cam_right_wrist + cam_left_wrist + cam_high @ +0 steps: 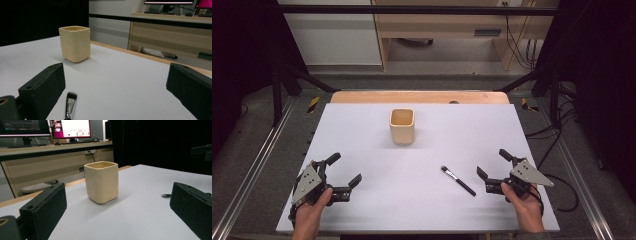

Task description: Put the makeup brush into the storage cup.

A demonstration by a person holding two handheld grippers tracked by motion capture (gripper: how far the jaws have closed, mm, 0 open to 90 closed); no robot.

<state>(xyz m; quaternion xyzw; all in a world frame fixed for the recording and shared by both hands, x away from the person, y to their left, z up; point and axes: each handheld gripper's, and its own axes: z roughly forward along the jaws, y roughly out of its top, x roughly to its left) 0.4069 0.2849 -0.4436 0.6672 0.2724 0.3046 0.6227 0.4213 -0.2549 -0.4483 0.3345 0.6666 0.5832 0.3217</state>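
Observation:
A cream square cup (402, 126) stands upright near the back middle of the white table (362, 210). A small black-handled brush (458, 180) lies flat at the front right, its bristles toward the cup. My left gripper (346, 168) rests at the front left, open and empty, facing the cup (101, 181). My right gripper (493, 164) sits at the front right, open and empty, just right of the brush. In the right gripper view the brush (70, 104) lies beside the left jaw, with the cup (74, 43) farther off.
A wooden strip (419, 97) runs along the table's far edge. Black frame posts (277, 85) stand at both back corners, with cables (557, 150) on the floor to the right. Desks with monitors (70, 128) stand beyond the table.

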